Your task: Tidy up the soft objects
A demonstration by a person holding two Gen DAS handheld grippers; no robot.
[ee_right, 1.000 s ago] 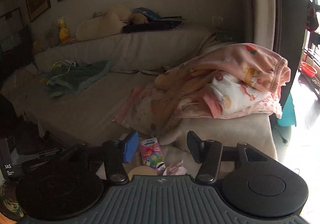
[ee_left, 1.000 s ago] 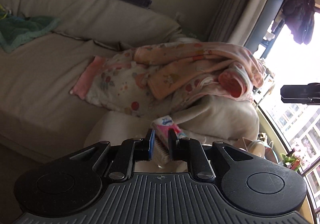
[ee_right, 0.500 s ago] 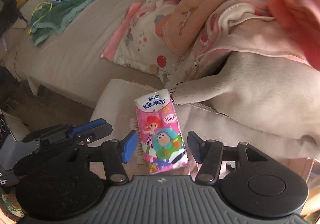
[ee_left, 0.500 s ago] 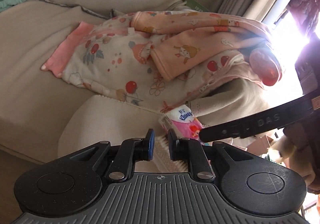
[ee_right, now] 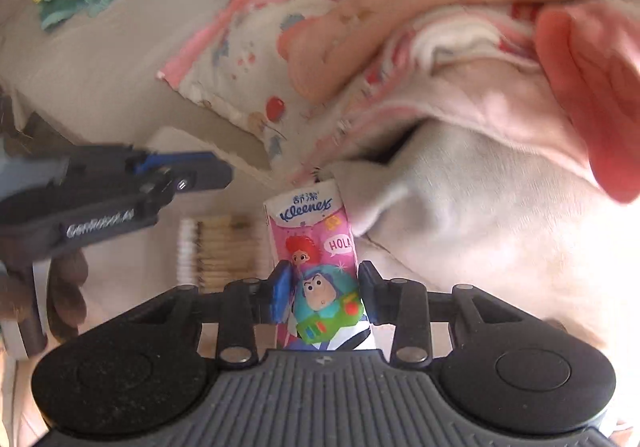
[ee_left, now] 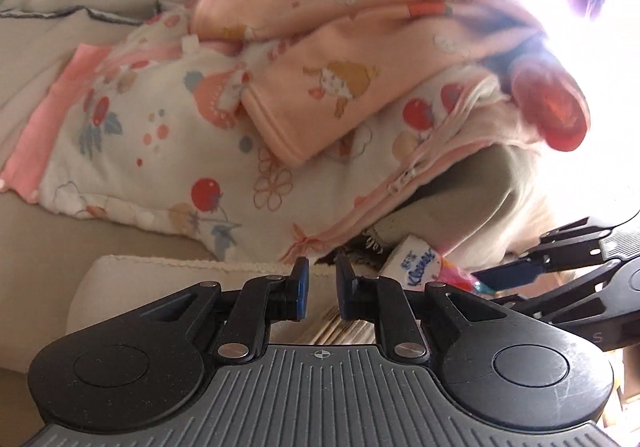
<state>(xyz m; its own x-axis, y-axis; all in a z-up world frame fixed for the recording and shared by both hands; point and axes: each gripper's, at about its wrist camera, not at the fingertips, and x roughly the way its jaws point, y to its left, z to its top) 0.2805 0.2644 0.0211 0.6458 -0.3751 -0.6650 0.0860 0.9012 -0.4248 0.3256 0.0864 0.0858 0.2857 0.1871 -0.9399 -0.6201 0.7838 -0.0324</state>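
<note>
Right wrist view: right claw (ee_right: 322, 297) straddling the tissue pack (ee_right: 316, 267) at lower centre, pads touching or nearly touching its two long sides, grip probably closed but not certain. Long axis of the pack running straight up the frame, away from the claw, top end by the drooping hem of the pink blanket (ee_right: 460, 59). Lies on a pale cushion (ee_right: 132, 271), beside a ribbed brush-like item (ee_right: 218, 247) on its left. Left claw (ee_left: 319, 289) narrow, holding nothing, pack at its right. Open room only toward the lower frame; backing out likely safest.
</note>
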